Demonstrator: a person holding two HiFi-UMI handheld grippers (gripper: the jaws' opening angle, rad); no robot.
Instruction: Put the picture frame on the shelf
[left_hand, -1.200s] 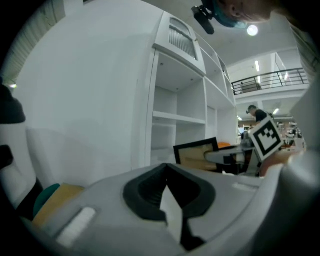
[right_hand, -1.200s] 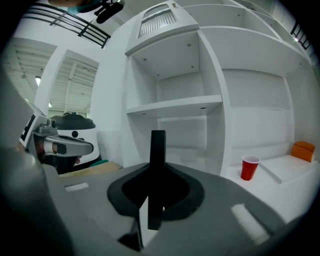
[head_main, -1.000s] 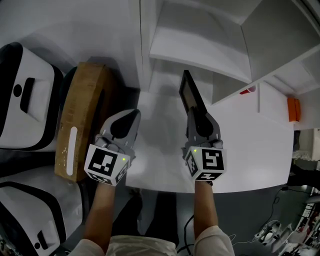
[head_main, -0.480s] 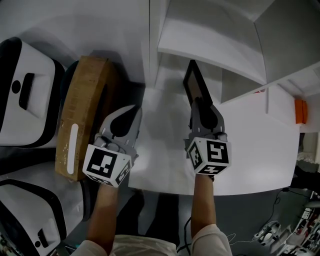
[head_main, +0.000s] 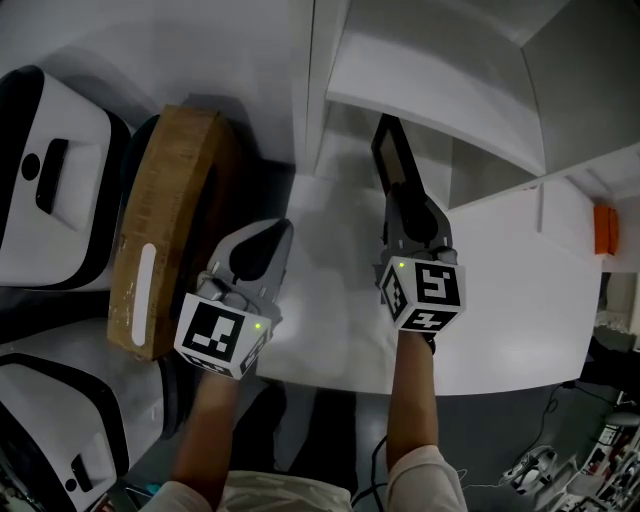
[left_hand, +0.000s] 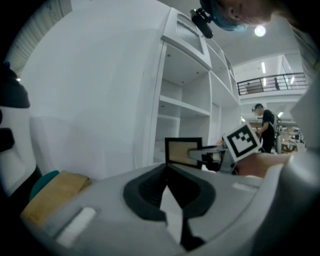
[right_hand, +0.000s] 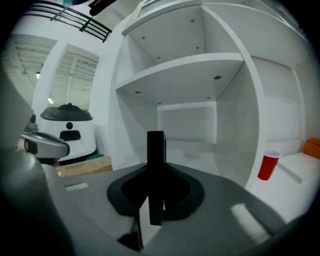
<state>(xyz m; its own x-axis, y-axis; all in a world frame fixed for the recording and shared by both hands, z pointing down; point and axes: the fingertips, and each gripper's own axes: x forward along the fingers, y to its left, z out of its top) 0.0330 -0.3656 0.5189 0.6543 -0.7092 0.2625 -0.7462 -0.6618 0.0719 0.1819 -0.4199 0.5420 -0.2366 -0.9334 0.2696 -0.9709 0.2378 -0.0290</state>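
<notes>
Jaws on my right gripper (head_main: 402, 203) clamp the picture frame (head_main: 388, 150) upright before the shelf (head_main: 430, 90); left gripper (head_main: 272, 235) jaws together, empty.

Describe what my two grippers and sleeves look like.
The left gripper and right gripper are grey shells with black jaw linings. Each carries a white cube printed with black square markers, plus a green light. The sleeves are pale beige.

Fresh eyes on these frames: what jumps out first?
A black-rimmed picture frame, clamped edge-on in the right gripper, points toward the white shelf unit ahead. The left gripper sits shut and empty beside a brown cardboard box. A red plastic cup stands right of the shelf bay.
</notes>
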